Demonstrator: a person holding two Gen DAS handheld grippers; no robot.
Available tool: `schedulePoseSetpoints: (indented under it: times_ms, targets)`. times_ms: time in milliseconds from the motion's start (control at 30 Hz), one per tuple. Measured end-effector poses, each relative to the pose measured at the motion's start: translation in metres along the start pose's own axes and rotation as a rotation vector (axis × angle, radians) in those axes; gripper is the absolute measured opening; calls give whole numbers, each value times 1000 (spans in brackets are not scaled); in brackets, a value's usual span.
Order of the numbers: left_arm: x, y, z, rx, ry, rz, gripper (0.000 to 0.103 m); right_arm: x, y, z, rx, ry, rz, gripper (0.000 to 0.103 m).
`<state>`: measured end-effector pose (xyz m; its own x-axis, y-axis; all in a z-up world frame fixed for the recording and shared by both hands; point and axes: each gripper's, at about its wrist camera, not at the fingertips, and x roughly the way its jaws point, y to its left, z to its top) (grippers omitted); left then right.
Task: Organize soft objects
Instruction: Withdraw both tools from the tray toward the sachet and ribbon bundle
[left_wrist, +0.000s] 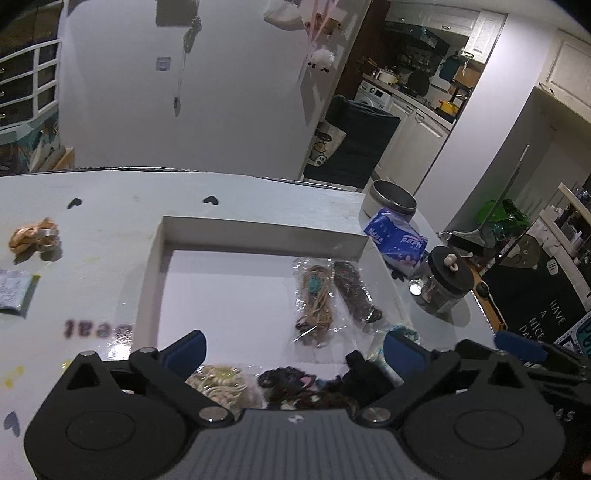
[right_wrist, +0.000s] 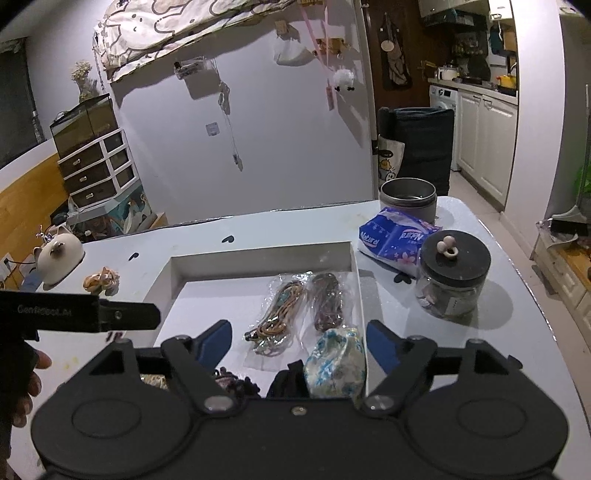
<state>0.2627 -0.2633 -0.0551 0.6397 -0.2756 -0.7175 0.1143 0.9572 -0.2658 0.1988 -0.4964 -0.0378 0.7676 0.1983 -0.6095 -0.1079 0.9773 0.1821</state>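
A shallow white box (left_wrist: 258, 230) (right_wrist: 258, 260) lies on the white table. In it are two clear packets, one of tan cords (left_wrist: 316, 306) (right_wrist: 277, 314) and one of dark cords (left_wrist: 356, 291) (right_wrist: 327, 301). Near its front edge lie a cream scrunchie (left_wrist: 218, 382), a dark scrunchie (left_wrist: 291, 384) and a blue floral scrunchie (right_wrist: 334, 363). An orange scrunchie (left_wrist: 33, 238) (right_wrist: 100, 281) sits on the table left of the box. My left gripper (left_wrist: 291, 350) is open and empty over the box's front. My right gripper (right_wrist: 299, 345) is open, its jaws either side of the floral scrunchie.
A blue tissue pack (left_wrist: 397, 240) (right_wrist: 395, 236), a metal tin (left_wrist: 391, 199) (right_wrist: 408, 197) and a black-lidded glass jar (left_wrist: 441, 282) (right_wrist: 452, 275) stand right of the box. A small packet (left_wrist: 14, 291) lies at the left. A cream animal figure (right_wrist: 59, 254) stands far left.
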Motion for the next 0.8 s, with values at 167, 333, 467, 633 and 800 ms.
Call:
schedulePoseSetpoints:
  times_ms: [167, 333, 467, 633, 800]
  targets:
    - [-11, 11, -11, 6, -24, 14, 103, -10, 3, -8, -10, -24, -28, 101]
    - [-21, 21, -21, 19, -49, 27, 103, -17, 6, -13, -2, -55, -52, 103]
    - [-29, 30, -27, 33, -71, 40, 103, -19, 13, -17, -9, -77, -85, 103]
    - [-39, 46, -30, 49, -98, 39, 103, -19, 27, -21, -5, -92, -104, 103]
    - [-46, 64, -29, 58, -104, 34, 103, -19, 44, -24, 7, -99, -119, 103]
